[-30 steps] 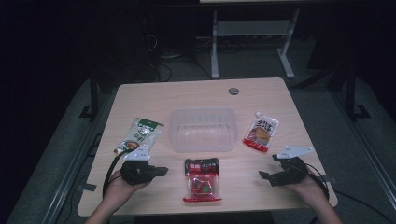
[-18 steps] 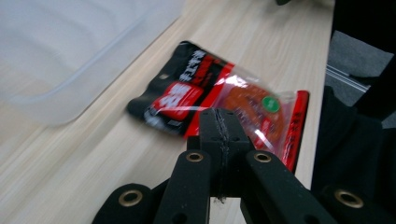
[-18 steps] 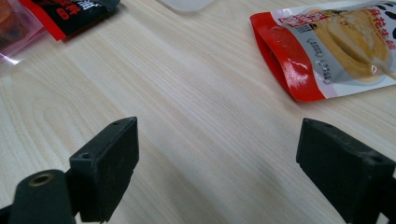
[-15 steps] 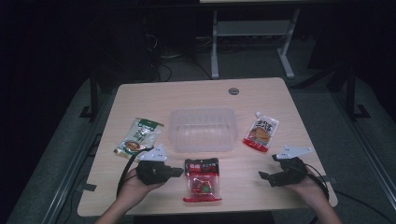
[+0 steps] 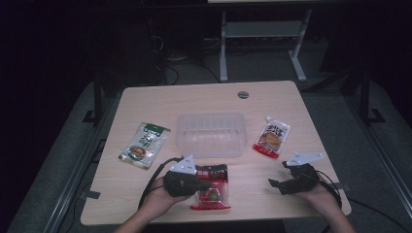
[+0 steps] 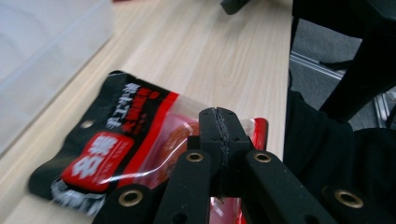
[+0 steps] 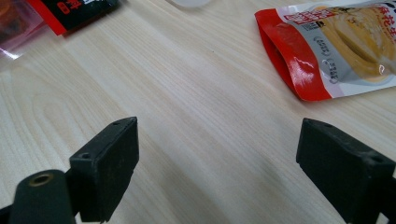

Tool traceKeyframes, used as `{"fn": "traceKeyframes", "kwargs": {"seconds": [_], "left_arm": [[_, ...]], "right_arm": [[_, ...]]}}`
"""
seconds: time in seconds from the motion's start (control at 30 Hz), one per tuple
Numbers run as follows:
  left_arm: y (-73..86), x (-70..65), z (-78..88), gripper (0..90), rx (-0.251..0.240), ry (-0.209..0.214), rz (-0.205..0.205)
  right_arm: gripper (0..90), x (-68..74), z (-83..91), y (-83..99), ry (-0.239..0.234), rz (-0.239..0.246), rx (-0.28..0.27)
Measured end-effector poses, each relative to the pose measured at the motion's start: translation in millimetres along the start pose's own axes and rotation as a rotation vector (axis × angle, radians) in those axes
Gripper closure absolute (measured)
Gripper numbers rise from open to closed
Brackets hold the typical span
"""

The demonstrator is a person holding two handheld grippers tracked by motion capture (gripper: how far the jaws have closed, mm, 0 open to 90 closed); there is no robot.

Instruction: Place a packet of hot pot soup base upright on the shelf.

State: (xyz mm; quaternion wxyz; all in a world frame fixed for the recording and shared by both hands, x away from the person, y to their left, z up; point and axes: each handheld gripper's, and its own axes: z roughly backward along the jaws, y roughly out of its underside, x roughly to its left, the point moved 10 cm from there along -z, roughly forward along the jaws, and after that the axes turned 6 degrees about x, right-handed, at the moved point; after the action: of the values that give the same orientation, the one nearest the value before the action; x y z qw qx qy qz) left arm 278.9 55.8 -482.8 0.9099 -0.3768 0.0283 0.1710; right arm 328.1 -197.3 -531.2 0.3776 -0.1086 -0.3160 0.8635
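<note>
Up close, left hand-held gripper (image 6: 218,126) clenched empty over red-black packet (image 6: 116,149), right hand-held gripper (image 7: 217,163) released, orange pouch (image 7: 336,46) nearby

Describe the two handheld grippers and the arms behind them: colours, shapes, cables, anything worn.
Both are black. The left gripper and the right gripper each carry a pale grey three-cornered plate on top and trail a black cable toward the table's near edge. The fingers are flat matte black blocks on black link arms with brass-coloured pivot rivets. The person's forearms are bare, with no sleeves or gloves visible.
</note>
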Motion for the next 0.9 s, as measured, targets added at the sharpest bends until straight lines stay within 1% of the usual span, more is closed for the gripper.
{"fn": "traceKeyframes", "kwargs": {"seconds": [0.03,0.17,0.27,0.3,0.33,0.37,0.47,0.5,0.57,0.6,0.63,0.73,0.77,0.83,0.9], "left_arm": [[0.0,0.0,0.0,89.7,0.000,0.000,0.000],[-3.5,-7.6,-8.7,89.7,0.007,0.017,-0.011],[-8.0,-14.5,-18.1,89.7,0.011,0.033,-0.020],[-8.0,-14.5,-18.1,89.7,0.011,0.033,-0.020],[-8.9,-17.7,-23.9,89.7,0.021,0.035,-0.028],[-8.9,-17.7,-23.9,89.7,0.021,0.035,-0.028],[-8.4,-20.3,-35.3,89.7,0.046,0.036,-0.046],[-8.4,-20.3,-35.3,89.7,0.046,0.036,-0.046],[-8.3,-20.8,-41.0,89.7,0.057,0.036,-0.047],[-7.2,-20.7,-47.0,89.7,0.073,0.036,-0.051],[-7.2,-20.7,-47.0,89.7,0.073,0.036,-0.051],[-3.7,-22.1,-55.7,89.7,0.103,0.037,-0.057],[-3.7,-22.1,-55.7,89.7,0.103,0.037,-0.057],[0.6,-22.3,-58.1,89.7,0.127,0.034,-0.057],[2.4,-21.8,-59.7,89.7,0.140,0.031,-0.057]], "right_arm": [[12.7,0.0,0.0,0.0,0.000,0.000,0.000],[12.7,0.2,0.0,-0.3,0.003,0.000,0.002],[12.7,1.1,-0.1,-0.6,0.005,0.006,0.003],[12.7,1.1,-0.1,-0.6,0.005,0.006,0.003],[12.8,1.6,0.0,-0.6,0.005,0.009,0.004],[12.8,1.6,0.0,-0.6,0.005,0.009,0.004],[12.8,1.3,-0.5,-0.5,0.004,0.010,0.005],[12.8,1.3,-0.5,-0.5,0.004,0.010,0.005],[12.8,1.3,-1.1,-0.1,0.002,0.010,0.007],[12.8,1.6,-1.6,0.2,0.000,0.013,0.011],[12.8,1.6,-1.6,0.2,0.000,0.013,0.011],[12.9,2.5,-2.1,0.8,-0.004,0.016,0.013],[12.9,2.5,-2.1,0.8,-0.004,0.016,0.013],[12.9,2.3,-2.1,1.0,-0.005,0.014,0.014],[12.9,1.9,-2.5,1.0,-0.005,0.014,0.014]]}}
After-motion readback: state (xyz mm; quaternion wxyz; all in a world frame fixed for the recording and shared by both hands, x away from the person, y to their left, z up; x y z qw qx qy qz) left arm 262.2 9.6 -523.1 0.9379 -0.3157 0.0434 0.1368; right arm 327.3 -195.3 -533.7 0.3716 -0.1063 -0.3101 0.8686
